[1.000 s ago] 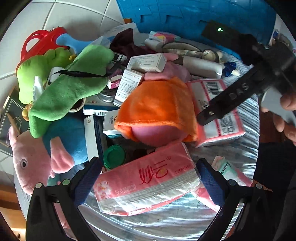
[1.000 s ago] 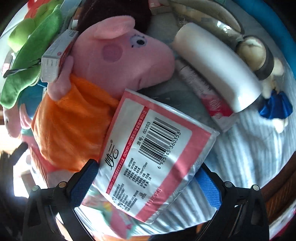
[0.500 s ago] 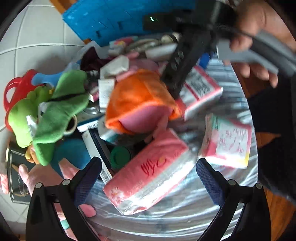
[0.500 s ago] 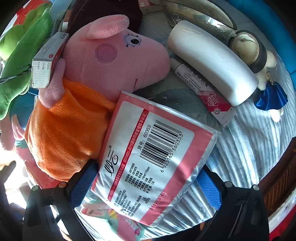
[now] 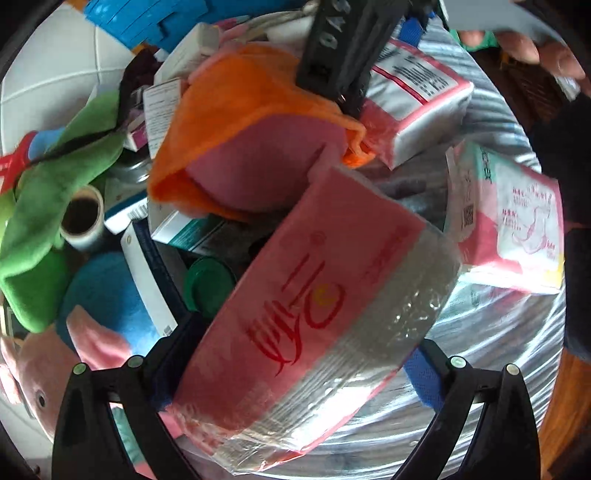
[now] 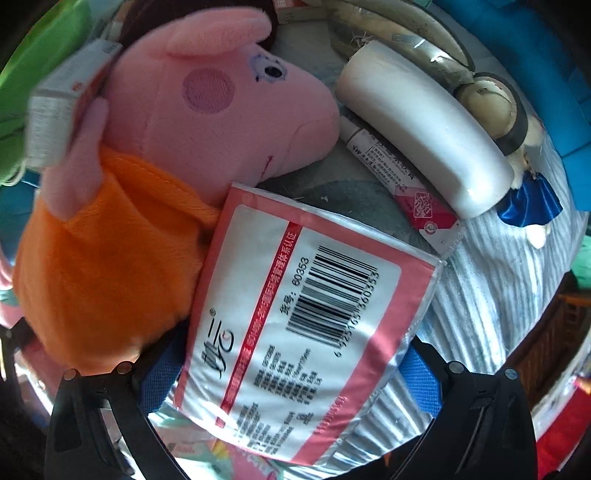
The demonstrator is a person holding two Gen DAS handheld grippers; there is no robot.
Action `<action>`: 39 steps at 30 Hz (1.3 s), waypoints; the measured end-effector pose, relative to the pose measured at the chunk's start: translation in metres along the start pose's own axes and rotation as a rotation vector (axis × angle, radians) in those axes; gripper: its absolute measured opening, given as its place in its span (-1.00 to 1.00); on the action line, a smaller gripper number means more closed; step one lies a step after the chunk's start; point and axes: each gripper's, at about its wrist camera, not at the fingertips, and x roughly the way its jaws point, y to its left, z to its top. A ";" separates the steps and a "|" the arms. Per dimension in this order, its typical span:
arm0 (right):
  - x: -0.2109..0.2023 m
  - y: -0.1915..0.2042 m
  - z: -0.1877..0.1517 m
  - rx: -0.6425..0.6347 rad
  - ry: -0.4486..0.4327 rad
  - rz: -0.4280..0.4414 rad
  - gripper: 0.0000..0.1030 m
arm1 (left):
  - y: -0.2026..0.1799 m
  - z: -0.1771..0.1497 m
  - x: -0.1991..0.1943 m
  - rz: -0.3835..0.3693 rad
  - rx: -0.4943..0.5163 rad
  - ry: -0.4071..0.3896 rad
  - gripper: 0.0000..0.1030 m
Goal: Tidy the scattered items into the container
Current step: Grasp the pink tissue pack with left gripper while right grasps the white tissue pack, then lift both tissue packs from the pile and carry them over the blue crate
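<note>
My left gripper (image 5: 295, 373) is shut on a pink tissue pack (image 5: 314, 314) with red characters, held tilted above the pile. My right gripper (image 6: 291, 373) is shut on a second pink-and-white tissue pack (image 6: 295, 325) with a barcode; this pack also shows in the left wrist view (image 5: 417, 99) under the right gripper's black body (image 5: 343, 48). A pink pig plush in an orange dress (image 6: 155, 177) lies against that pack, and shows in the left wrist view (image 5: 251, 122) too. The blue container (image 5: 166, 18) is at the top edge.
A green plush (image 5: 48, 192), a blue-and-pink pig plush (image 5: 92, 314), a tape roll (image 5: 83, 218), a green lid (image 5: 208, 284), small boxes (image 5: 162, 107) and another tissue pack (image 5: 513, 229) lie on the striped cloth (image 5: 491, 347). A white bottle (image 6: 424, 122), a tube (image 6: 399, 184) and a tape ring (image 6: 498, 103) lie right.
My left gripper has closed on the pink tissue pack and lifted it, tilted. My right gripper has closed on the barcode pack, and the pig plush has shifted a little.
</note>
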 end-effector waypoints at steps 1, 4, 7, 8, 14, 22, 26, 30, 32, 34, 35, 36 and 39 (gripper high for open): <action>0.004 0.003 0.001 -0.025 0.015 -0.022 0.99 | 0.001 -0.001 -0.001 -0.008 -0.012 -0.001 0.90; 0.008 0.014 -0.002 -0.123 0.009 -0.077 0.99 | 0.008 -0.006 -0.004 -0.027 -0.089 0.008 0.72; 0.005 0.018 -0.007 -0.187 -0.018 -0.083 0.94 | 0.021 -0.011 -0.006 -0.064 -0.216 0.008 0.56; 0.004 0.019 -0.008 -0.209 -0.025 -0.085 0.94 | 0.024 -0.013 -0.007 -0.067 -0.245 0.005 0.54; -0.005 0.024 -0.015 -0.326 -0.049 -0.101 0.92 | 0.028 -0.022 -0.012 -0.055 -0.352 -0.012 0.46; -0.023 0.032 -0.020 -0.348 -0.066 -0.088 0.92 | 0.017 -0.023 -0.021 -0.035 -0.408 -0.019 0.43; -0.034 0.037 -0.022 -0.329 -0.079 -0.079 0.92 | 0.009 -0.025 -0.027 -0.031 -0.432 -0.021 0.43; -0.045 0.043 -0.028 -0.360 -0.092 -0.073 0.92 | 0.002 -0.024 -0.036 -0.009 -0.448 -0.025 0.43; -0.050 0.045 -0.030 -0.360 -0.097 -0.071 0.92 | -0.001 -0.024 -0.040 0.001 -0.461 -0.027 0.43; -0.054 0.047 -0.031 -0.354 -0.087 -0.061 0.92 | -0.003 -0.025 -0.044 0.017 -0.483 -0.026 0.43; -0.056 0.048 -0.032 -0.359 -0.080 -0.057 0.92 | -0.005 -0.025 -0.046 0.023 -0.495 -0.026 0.43; -0.058 0.049 -0.032 -0.343 -0.079 -0.053 0.92 | -0.005 -0.026 -0.049 0.027 -0.510 -0.028 0.43; -0.072 0.055 -0.031 -0.347 -0.089 -0.042 0.92 | -0.008 -0.028 -0.061 0.043 -0.555 -0.037 0.43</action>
